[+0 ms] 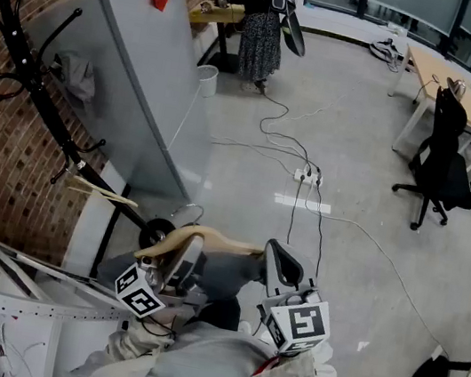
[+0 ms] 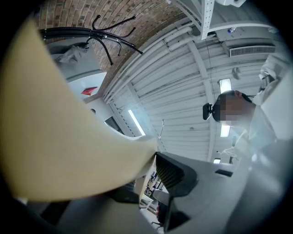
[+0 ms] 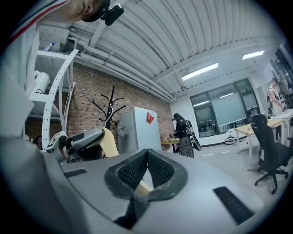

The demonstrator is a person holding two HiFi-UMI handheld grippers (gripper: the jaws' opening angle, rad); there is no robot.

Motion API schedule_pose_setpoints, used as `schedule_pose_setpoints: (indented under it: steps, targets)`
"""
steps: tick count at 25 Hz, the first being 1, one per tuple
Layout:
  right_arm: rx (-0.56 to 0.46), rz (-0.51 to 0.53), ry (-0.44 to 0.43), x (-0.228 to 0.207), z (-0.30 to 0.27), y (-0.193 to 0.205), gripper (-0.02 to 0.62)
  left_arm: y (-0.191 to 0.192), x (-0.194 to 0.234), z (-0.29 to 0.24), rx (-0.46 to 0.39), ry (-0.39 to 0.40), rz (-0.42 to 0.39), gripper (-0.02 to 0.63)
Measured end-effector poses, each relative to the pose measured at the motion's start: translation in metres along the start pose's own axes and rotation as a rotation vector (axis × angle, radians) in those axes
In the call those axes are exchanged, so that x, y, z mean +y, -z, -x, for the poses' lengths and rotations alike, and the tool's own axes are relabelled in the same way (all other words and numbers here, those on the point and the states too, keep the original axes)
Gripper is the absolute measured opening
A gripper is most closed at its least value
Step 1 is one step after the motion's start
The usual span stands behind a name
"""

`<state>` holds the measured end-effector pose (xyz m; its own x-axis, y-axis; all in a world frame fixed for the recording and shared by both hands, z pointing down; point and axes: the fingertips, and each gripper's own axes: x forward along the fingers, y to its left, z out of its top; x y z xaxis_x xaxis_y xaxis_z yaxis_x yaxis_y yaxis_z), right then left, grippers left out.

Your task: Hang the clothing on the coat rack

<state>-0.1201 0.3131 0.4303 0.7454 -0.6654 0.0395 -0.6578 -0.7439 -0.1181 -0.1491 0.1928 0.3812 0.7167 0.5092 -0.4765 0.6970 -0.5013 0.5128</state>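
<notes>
Clothing point(image 1: 229, 274), grey, on hanger point(image 1: 208, 240); left tongs point(image 1: 184, 251) and right tongs point(image 1: 280, 268) both clamp hanger. Step: carrying. Next, probably: lift to rack point(image 1: 23, 64), up-left of tongs.

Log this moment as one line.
hanger: across both grippers; left gripper: grip unclear; right gripper: shut on hanger; coat rack: not reached

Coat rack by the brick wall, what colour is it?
The coat rack is black, pole and hooks alike; the head view shows it best.
</notes>
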Motion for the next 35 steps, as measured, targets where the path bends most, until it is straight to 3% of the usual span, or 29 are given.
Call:
schedule_pose_setpoints:
  steps: [9, 19, 35]
  targets:
    - [-0.001, 0.018, -0.036, -0.011, -0.048, -0.001, 0.025, -0.017, 0.036, -0.014, -0.038, -0.013, -0.017, 0.104]
    - [0.026, 0.046, -0.126, -0.005, -0.147, -0.018, 0.025, -0.069, 0.097, -0.033, -0.106, -0.039, -0.034, 0.104]
    - [0.021, 0.071, -0.255, 0.041, -0.282, -0.026, 0.025, -0.152, 0.186, -0.025, -0.173, -0.100, -0.105, 0.104]
